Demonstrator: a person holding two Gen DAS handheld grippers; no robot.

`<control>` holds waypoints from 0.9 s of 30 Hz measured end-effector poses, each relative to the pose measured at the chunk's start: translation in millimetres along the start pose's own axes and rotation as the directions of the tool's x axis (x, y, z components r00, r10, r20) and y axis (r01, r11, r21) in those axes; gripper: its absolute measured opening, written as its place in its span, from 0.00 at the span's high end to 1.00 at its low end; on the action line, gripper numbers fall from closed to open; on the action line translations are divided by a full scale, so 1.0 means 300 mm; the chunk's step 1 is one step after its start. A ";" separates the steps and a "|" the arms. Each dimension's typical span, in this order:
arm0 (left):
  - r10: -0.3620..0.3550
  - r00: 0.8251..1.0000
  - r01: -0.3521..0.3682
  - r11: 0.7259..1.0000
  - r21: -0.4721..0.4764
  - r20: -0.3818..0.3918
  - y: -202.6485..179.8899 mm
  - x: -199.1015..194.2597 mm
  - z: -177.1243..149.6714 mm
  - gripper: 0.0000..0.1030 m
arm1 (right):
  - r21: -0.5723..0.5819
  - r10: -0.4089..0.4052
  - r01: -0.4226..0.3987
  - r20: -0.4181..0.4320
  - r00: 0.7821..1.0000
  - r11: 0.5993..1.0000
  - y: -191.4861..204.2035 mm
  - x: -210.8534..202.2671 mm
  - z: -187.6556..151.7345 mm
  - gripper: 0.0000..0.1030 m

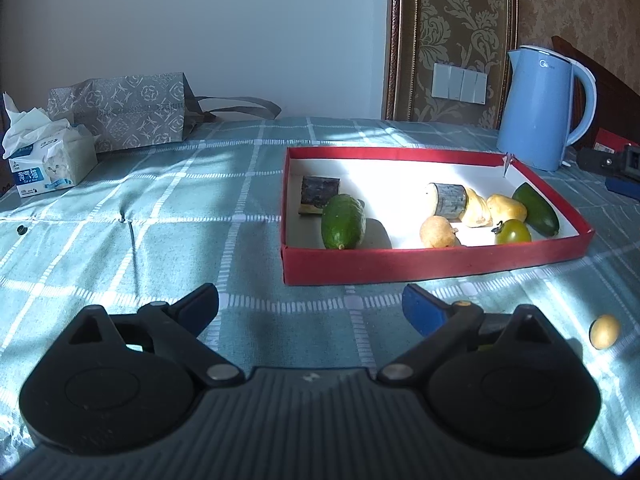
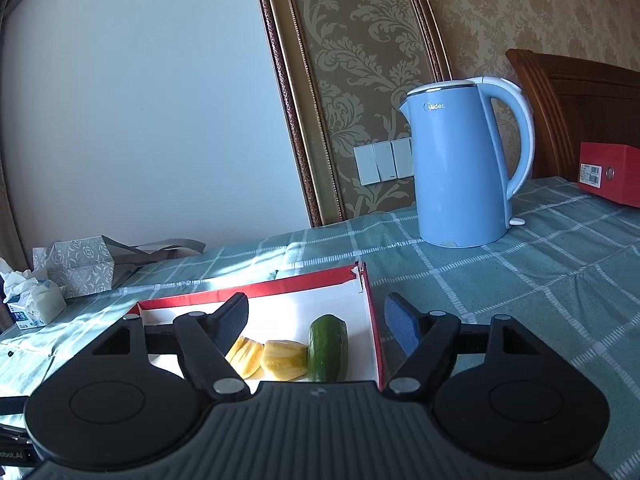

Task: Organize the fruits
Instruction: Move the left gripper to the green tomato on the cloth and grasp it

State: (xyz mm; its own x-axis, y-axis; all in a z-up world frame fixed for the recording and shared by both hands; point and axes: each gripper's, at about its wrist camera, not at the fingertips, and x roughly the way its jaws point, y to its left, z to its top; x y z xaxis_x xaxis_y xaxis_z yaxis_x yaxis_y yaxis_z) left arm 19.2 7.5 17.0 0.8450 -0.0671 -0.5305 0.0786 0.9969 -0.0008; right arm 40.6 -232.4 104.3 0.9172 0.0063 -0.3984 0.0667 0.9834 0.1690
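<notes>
Table point(image 1: 200, 208) under a checked green cloth carried everything; a blue kettle point(image 1: 540, 108) stood behind, likely parked clear of the work.

Red box point(image 1: 432, 266), white inside, sat mid-table as the collecting place. It held two cucumbers point(image 1: 343, 222), two dark cut pieces point(image 1: 319, 195), yellow fruit pieces point(image 1: 506, 208), a brownish round fruit point(image 1: 438, 232) and a green tomato point(image 1: 513, 233).

Left gripper point(image 1: 310, 304) hovered before the box's near wall, jaws apart, empty, probably waiting.

Right gripper point(image 2: 316, 316) hung over the box's right end, jaws apart, nothing between them.

One small yellow fruit point(image 1: 605, 332) lay outside on the cloth, apparently next to collect.
</notes>
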 end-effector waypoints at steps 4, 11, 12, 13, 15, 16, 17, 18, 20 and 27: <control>0.004 1.000 -0.004 1.000 0.013 0.001 -0.007 -0.001 -0.002 0.05 | 0.029 -0.016 0.015 0.022 1.000 0.999 -0.034 -0.096 -0.043 0.22; 0.016 1.000 -0.016 1.000 0.007 -0.008 -0.005 0.005 -0.003 0.04 | -0.018 -0.006 0.006 0.012 1.000 1.000 -0.035 -0.183 -0.104 0.22; 0.016 1.000 -0.016 1.000 0.003 -0.012 -0.003 0.007 -0.005 0.04 | -0.020 0.007 -0.007 0.012 1.000 1.000 -0.033 -0.192 -0.109 0.22; 0.017 1.000 -0.017 1.000 0.000 -0.015 -0.002 0.008 -0.005 0.04 | -0.024 0.020 -0.020 0.010 1.000 1.000 -0.029 -0.198 -0.113 0.22; 0.020 1.000 -0.020 1.000 -0.002 -0.020 -0.001 0.011 -0.006 0.04 | -0.033 0.027 -0.026 0.008 1.000 0.999 -0.022 -0.203 -0.120 0.22; 0.022 1.000 -0.022 1.000 -0.001 -0.023 -0.002 0.013 -0.006 0.04 | -0.031 0.031 -0.030 0.010 0.999 0.999 -0.022 -0.205 -0.121 0.22; 0.027 0.999 -0.027 1.000 0.002 -0.024 -0.003 0.015 -0.008 0.04 | -0.026 0.036 -0.036 0.008 0.999 0.999 -0.024 -0.206 -0.122 0.22; 0.029 0.999 -0.029 1.000 0.003 -0.025 -0.004 0.015 -0.008 0.04 | -0.019 0.042 -0.042 0.001 0.999 0.999 -0.026 -0.201 -0.121 0.22; 0.031 0.999 -0.031 1.000 0.000 -0.024 -0.004 0.014 -0.009 0.04 | 0.001 0.048 -0.048 -0.017 0.999 0.999 -0.036 -0.191 -0.122 0.22; -0.012 1.000 0.012 0.998 -0.055 -0.004 0.001 -0.022 -0.011 0.04 | 0.038 0.047 -0.045 -0.033 0.998 0.998 -0.056 -0.178 -0.125 0.22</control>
State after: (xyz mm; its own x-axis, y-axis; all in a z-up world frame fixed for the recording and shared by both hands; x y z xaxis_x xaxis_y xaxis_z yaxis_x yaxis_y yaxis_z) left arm 12.1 8.5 17.7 0.8417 -0.0789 -0.5341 0.0592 0.9968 -0.0540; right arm -24.1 -242.6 88.9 0.9056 0.0582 -0.4201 0.0400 0.9744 0.2211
